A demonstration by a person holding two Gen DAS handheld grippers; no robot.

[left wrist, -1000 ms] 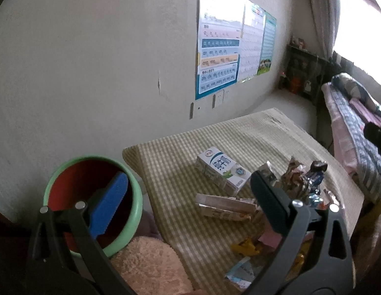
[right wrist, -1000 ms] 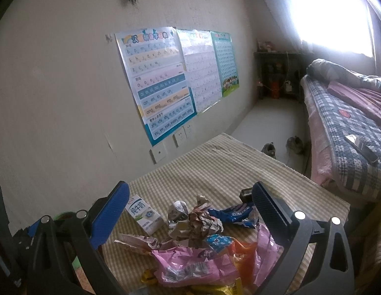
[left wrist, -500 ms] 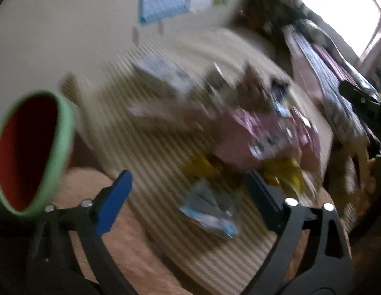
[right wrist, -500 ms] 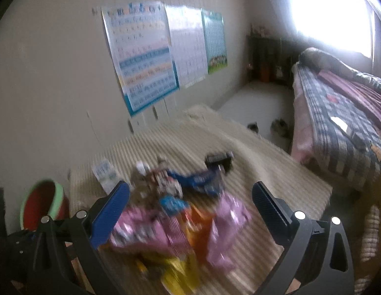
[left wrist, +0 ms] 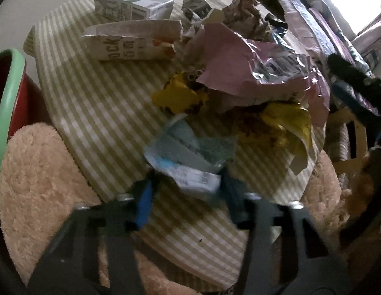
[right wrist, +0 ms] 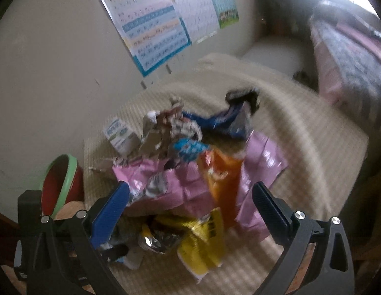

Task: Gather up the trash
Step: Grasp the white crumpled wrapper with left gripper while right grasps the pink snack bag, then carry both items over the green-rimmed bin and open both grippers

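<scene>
Your left gripper [left wrist: 188, 194] is low over the near edge of the bench [left wrist: 97, 103], jaws part-closed either side of the pale blue wrapper [left wrist: 185, 157]. Frame is blurred, so I can't tell if the pads actually pinch it.

Your right gripper [right wrist: 190, 211] hangs above the pile with jaws wide apart, holding nothing. The pink foil bag [right wrist: 180, 186] and orange packet [right wrist: 220, 174] lie between and beyond its fingers.

The trash is heaped on the striped cloth:
- milk carton [left wrist: 134, 5] at the far edge, lying on its side
- flattened white box [left wrist: 131, 41] just in front of it
- crumpled paper [left wrist: 244, 17] and blue wrapper [right wrist: 222, 120] at the back
- yellow scrap [left wrist: 175, 95] beside the pink foil bag
- yellow bag [right wrist: 202, 241] nearest the right gripper, torn open, foil lining showing

The red bin with green rim [right wrist: 60, 184] stands off the left end of the bench, just beside it. What shows of its inside is plain red wall; the bottom is out of view. A tan fluffy cushion [left wrist: 35, 177] sits against the bin and the bench edge.
</scene>
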